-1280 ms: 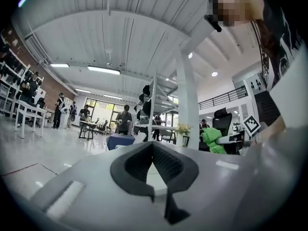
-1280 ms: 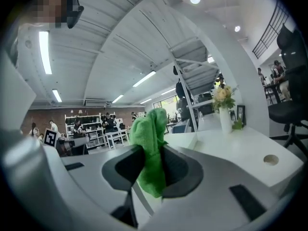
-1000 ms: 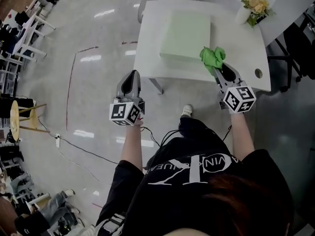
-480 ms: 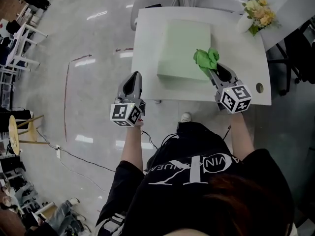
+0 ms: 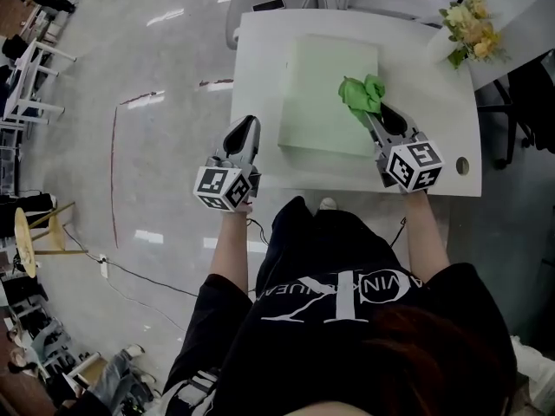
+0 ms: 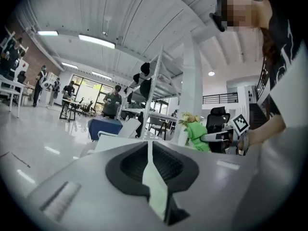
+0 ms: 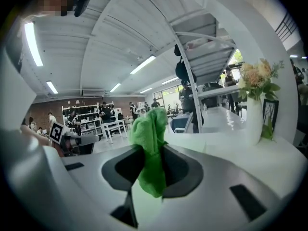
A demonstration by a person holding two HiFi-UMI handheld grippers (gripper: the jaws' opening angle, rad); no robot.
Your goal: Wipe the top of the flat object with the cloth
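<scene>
Your right gripper (image 5: pixel 373 118) has its fingers clamped on the green cloth (image 5: pixel 362 94); the cloth bunches up past the fingertips and shows over the right part of the flat pale-green object (image 5: pixel 325 85), which lies in the middle of the white bench (image 5: pixel 434 111); whether the cloth touches that top I cannot tell. Your left gripper (image 5: pixel 250 126) has its fingers together on nothing, at the lower left corner of the bench, just left of the flat object. Around it: a vase of flowers (image 5: pixel 473 29) at the upper right corner of the bench, well apart from the cloth; a round hole (image 5: pixel 461 165) near the lower right edge; a grey chair (image 5: pixel 238 20) at the upper left; a red line (image 5: pixel 115 172) and a cable (image 5: pixel 147 271) on the floor at the left. Nothing lies on the flat object besides the cloth. A second ago the cloth showed at the object's lower right corner; it now shows further up its right side; the left gripper, then over open floor, has come up to the bench's edge.
</scene>
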